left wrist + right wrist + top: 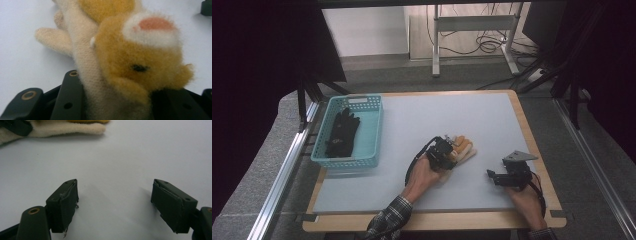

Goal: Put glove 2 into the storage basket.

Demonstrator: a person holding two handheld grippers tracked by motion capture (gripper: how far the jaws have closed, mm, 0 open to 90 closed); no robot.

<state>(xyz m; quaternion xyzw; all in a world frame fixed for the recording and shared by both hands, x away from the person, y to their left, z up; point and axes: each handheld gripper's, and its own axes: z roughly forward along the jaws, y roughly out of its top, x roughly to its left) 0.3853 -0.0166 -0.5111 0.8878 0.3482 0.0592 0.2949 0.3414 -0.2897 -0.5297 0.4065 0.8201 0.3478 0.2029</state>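
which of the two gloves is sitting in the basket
The black glove, lying in the light blue plastic basket at the table's left. The fuzzy tan-and-cream glove lies on the table surface, clamped by the left hand-held gripper.

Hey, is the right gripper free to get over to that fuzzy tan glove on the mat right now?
Probably yes. The right gripper is open and holds nothing, and bare mat lies between it and the glove. The left gripper already clamps the glove's near end.

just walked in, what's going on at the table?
A person works two handheld tongs over a grey mat. The left tongs are closed on a fuzzy cream-and-tan glove lying mid-mat. The right tongs sit open and empty nearby. A black glove lies in the teal basket at left.
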